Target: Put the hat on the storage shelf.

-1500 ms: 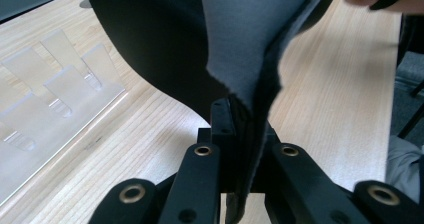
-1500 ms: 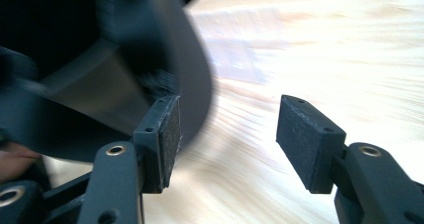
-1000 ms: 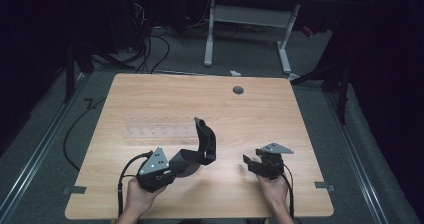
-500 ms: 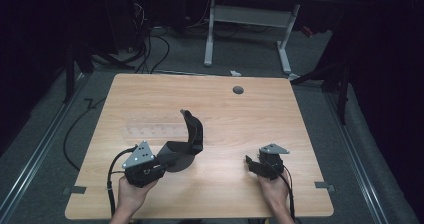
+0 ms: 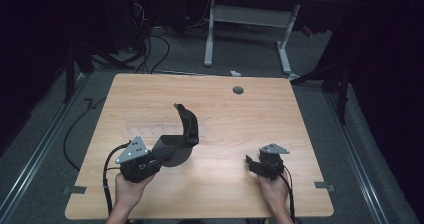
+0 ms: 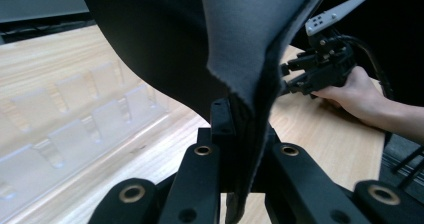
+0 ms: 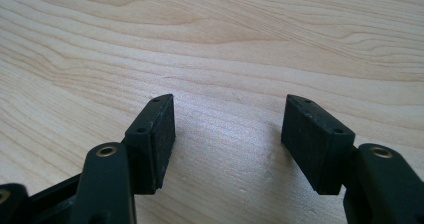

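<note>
From above, the left gripper lifts a dark cloth over the desk beside a clear tray; its own view shows fingers clamped on one thin edge (it may slip), while the right gripper rests open, empty.

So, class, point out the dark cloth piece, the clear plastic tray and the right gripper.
dark cloth piece [image 5: 186,129]: high view, its raised curled strip.
clear plastic tray [image 6: 65,129]: left gripper view, its ribbed compartments.
right gripper [image 7: 227,134]: right gripper view, between its fingertips.
</note>
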